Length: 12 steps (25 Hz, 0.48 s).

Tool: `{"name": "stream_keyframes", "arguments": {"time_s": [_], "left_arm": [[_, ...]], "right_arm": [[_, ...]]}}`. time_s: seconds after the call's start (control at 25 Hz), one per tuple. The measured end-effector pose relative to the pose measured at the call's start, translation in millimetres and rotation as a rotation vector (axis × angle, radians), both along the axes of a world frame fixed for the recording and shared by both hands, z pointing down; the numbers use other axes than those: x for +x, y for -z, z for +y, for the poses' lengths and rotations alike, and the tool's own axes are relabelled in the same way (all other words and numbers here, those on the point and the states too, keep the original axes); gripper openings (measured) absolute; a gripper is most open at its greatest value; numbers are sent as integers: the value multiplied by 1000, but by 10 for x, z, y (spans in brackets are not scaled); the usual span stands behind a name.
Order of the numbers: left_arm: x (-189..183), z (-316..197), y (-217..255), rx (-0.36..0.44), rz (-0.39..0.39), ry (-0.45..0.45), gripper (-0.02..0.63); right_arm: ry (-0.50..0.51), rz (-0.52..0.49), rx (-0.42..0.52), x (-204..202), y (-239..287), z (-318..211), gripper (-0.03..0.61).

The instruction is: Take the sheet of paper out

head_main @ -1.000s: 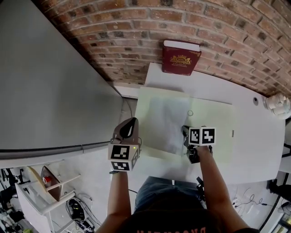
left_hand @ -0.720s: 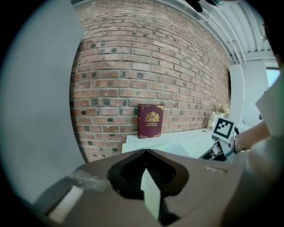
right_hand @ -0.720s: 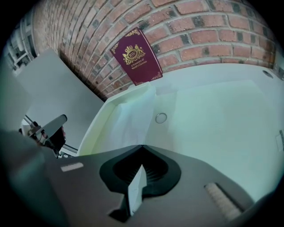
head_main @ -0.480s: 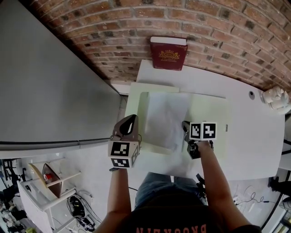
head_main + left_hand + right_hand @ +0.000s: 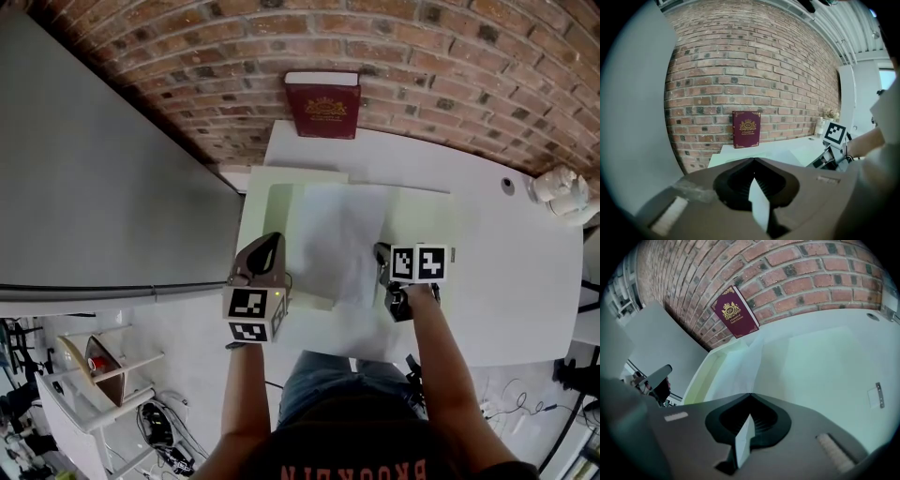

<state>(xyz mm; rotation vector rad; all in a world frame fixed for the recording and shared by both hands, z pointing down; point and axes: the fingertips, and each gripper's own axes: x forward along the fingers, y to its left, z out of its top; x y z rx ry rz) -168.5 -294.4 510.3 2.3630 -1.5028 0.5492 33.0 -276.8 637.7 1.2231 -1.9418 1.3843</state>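
From the head view, the sheet of paper (image 5: 333, 239) lies in the open green folder (image 5: 417, 220) towards the counter's (image 5: 511, 272) left edge. Your right claw (image 5: 382, 255) sits just beside the sheet, and your left claw (image 5: 269, 246) hangs beyond the left edge. In the left gripper view, your claw is pressed together on nothing. In the right gripper view, that claw is pressed together too, with the sheet ahead of it.

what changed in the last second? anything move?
The right gripper, jaws shut on the sheet of paper, drew it rightward, further out of the left half of the folder. The left gripper kept its jaws shut on the folder's left edge. Folder, book and table stayed put; only the camera shifted.
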Motion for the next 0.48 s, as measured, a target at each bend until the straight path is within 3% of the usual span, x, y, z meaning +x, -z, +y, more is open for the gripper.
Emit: {"name": "stream_keyframes", "arguments": {"time_s": [0.48], "left_arm": [[330, 193, -3, -2, 7, 18, 0]], "right_arm": [[-7, 10, 24, 382, 33, 131, 2]]}}
